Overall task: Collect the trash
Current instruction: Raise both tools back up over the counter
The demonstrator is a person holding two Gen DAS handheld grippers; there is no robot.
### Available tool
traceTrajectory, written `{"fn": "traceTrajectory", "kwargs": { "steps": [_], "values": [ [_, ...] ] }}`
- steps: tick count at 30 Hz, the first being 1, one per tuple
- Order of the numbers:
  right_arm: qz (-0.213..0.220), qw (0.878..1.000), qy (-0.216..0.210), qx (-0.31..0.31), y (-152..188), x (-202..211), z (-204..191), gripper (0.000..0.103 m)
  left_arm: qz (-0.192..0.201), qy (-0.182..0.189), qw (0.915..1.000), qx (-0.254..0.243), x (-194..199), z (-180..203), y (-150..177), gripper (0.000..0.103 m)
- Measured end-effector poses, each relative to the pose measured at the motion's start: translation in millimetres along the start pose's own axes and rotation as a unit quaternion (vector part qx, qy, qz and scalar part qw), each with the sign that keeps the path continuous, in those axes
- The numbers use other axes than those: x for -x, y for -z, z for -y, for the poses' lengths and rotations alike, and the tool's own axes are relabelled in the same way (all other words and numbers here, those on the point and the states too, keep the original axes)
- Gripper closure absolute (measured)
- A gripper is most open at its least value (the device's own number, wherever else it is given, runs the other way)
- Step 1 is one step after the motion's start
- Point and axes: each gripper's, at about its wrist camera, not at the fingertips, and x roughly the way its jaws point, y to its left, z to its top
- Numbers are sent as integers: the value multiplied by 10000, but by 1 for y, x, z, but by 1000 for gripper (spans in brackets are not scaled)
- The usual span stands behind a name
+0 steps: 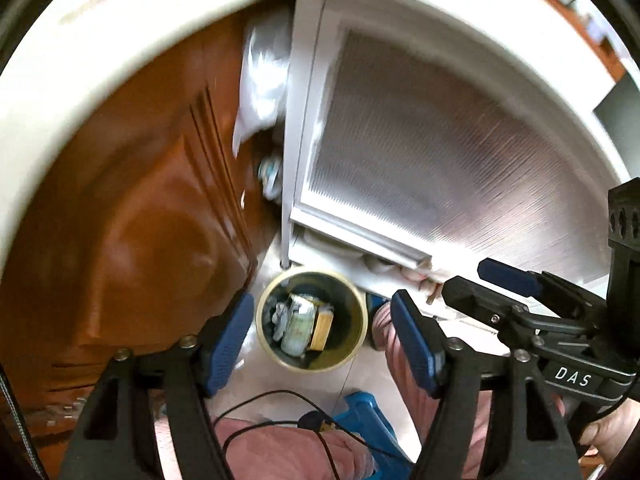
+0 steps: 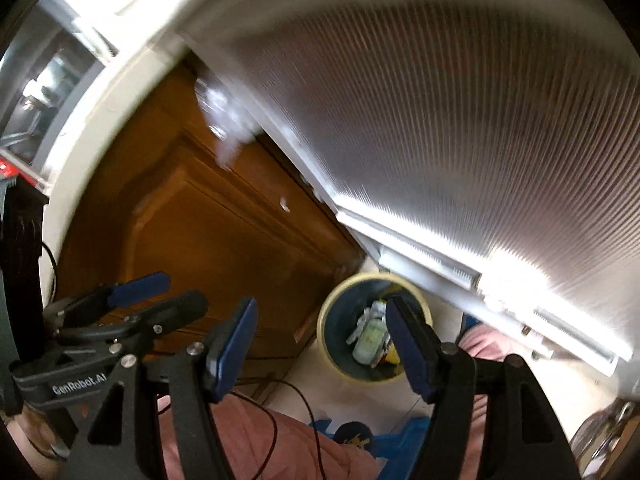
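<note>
While I held both claws above the floor, my left claw (image 1: 322, 344) stood spread wide with nothing between its blue pads (image 1: 228, 344). Directly below, the round trash bin (image 1: 352, 360) sat on the pale floor (image 1: 360, 384) in the corner where the brown wooden door (image 1: 120, 220) met the ribbed glass panel (image 1: 440, 152); a carton and crumpled scraps (image 1: 302, 324) already lay inside. My right claw (image 2: 320, 346) was equally spread and empty. I judged the next pickup needed a steadier, slower sweep, since both views were smeared.
</note>
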Motion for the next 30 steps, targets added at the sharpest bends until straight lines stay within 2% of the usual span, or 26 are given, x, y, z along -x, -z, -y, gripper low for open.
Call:
{"fn": "traceTrajectory", "kwargs": {
  "steps": [9, 14, 17, 23, 30],
  "values": [
    [549, 9968, -99, 577, -25, 84, -32, 36, 561, 44, 9978, -344, 87, 16, -25, 29],
    [845, 9934, -148, 763, -55, 128, -46, 36, 759, -10, 9950, -646, 123, 21, -49, 29],
    [1015, 9917, -174, 772, -81, 149, -48, 36, 954, -113, 9912, -911, 149, 30, -77, 29],
    [1364, 9883, -46, 679, -148, 180, -41, 36, 1155, -279, 9836, -1358, 164, 48, -131, 28],
    [1571, 9852, 213, 651, -219, 173, -30, 36, 1143, -395, 9796, -1607, 146, 67, -208, 28]
  ]
}}
